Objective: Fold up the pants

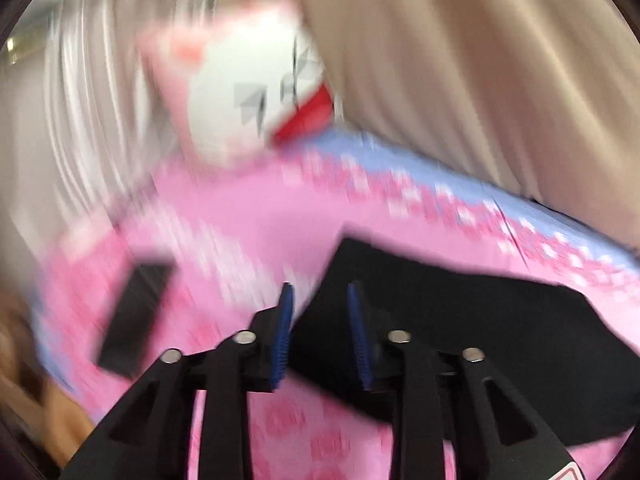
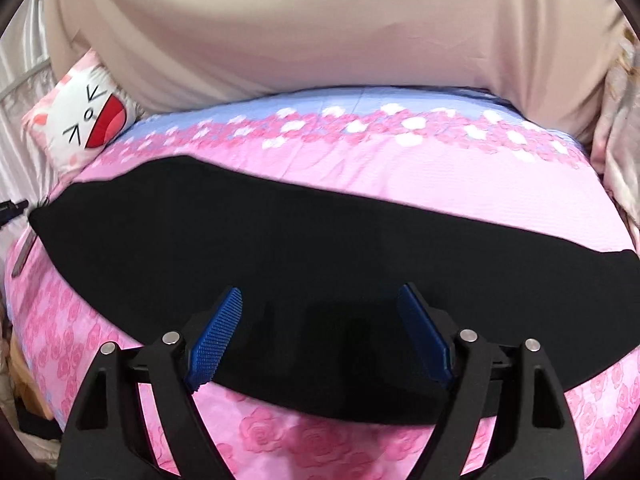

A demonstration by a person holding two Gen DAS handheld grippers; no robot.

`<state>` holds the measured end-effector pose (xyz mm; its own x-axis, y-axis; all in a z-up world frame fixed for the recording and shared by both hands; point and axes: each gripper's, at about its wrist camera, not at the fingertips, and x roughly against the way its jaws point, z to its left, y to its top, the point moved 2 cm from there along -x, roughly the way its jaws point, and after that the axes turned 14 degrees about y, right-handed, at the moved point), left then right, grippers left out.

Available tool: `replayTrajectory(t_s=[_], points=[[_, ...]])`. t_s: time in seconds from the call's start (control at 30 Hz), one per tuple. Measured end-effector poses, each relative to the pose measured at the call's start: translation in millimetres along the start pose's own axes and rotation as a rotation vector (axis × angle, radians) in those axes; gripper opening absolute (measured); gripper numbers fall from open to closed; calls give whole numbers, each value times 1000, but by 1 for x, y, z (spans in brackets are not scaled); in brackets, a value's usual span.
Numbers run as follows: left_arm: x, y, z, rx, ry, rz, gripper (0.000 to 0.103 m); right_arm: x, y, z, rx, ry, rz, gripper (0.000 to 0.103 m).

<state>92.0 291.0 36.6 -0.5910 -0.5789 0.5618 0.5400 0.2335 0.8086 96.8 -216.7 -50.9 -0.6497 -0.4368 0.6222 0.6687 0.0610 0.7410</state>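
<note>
Black pants (image 2: 280, 240) lie flat as one long folded band across the pink bed. My right gripper (image 2: 320, 294) hovers over the near edge of the band. Its blue pads (image 2: 216, 336) stand wide apart and it is open, with only the flat cloth below. The left wrist view is blurred. There the pants' left end (image 1: 460, 320) lies just beyond my left gripper (image 1: 320, 292). That gripper is open by a narrow gap, and no cloth is pinched between its blue pads (image 1: 284, 332).
The bed has a pink rose-print sheet (image 2: 400, 172) with a blue band at the far side. A white cartoon-face pillow (image 2: 88, 116) lies far left. A dark flat rectangle (image 1: 136, 312) rests on the sheet left of the pants. Beige fabric (image 2: 320, 32) hangs behind.
</note>
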Motion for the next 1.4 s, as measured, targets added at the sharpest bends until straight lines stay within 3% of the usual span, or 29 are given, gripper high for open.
replayTrajectory(t_s=[0.03,0.1,0.17,0.3,0.37,0.43,0.5,0.6,0.63,0.7,0.77,0.87,0.93,1.03,1.13,1.23,1.33,1.37,1.4], points=[[7,7,-6,-1,34,-34,54,1,2,-1,1,-3,-7,78],[13,22,-31,-6,-13,-58,55,-1,7,-2,-12,35,-18,78],[6,25,-62,-42,-92,-12,55,-13,17,2,-26,122,-4,78],[-48,-1,-117,-109,-147,194,54,-46,54,35,72,249,40,72],[-72,-18,-119,-87,-139,275,54,-69,77,47,94,288,59,72],[-82,-30,-115,-70,-124,298,54,-99,99,62,128,297,83,72],[-87,-39,-110,-64,-123,280,55,-127,110,81,172,321,118,72],[-81,-48,-111,-95,-110,221,56,-173,108,124,227,470,227,58],[-80,-51,-114,-105,-95,200,56,-192,107,137,260,478,258,56],[-79,-53,-120,-136,-62,180,57,-229,108,143,300,391,284,56],[-81,-51,-119,-131,-68,186,57,-248,114,139,278,395,288,57],[-84,-49,-115,-100,-98,195,57,-228,126,133,196,440,235,57],[-84,-50,-116,-105,-93,194,57,-214,121,135,216,450,212,57],[-83,-51,-117,-111,-87,192,57,-216,99,116,214,337,266,55],[-78,-50,-115,-105,-98,182,57,-158,91,93,162,355,163,55],[-58,-55,-115,-120,-116,174,60,-99,62,43,156,241,132,58],[-37,-64,-124,-138,-166,184,66,-52,20,-44,57,49,167,57],[-32,-67,-128,-148,-173,187,66,-27,6,-80,12,34,148,54],[-24,-71,-134,-164,-182,186,66,-5,0,-103,-24,49,120,39]])
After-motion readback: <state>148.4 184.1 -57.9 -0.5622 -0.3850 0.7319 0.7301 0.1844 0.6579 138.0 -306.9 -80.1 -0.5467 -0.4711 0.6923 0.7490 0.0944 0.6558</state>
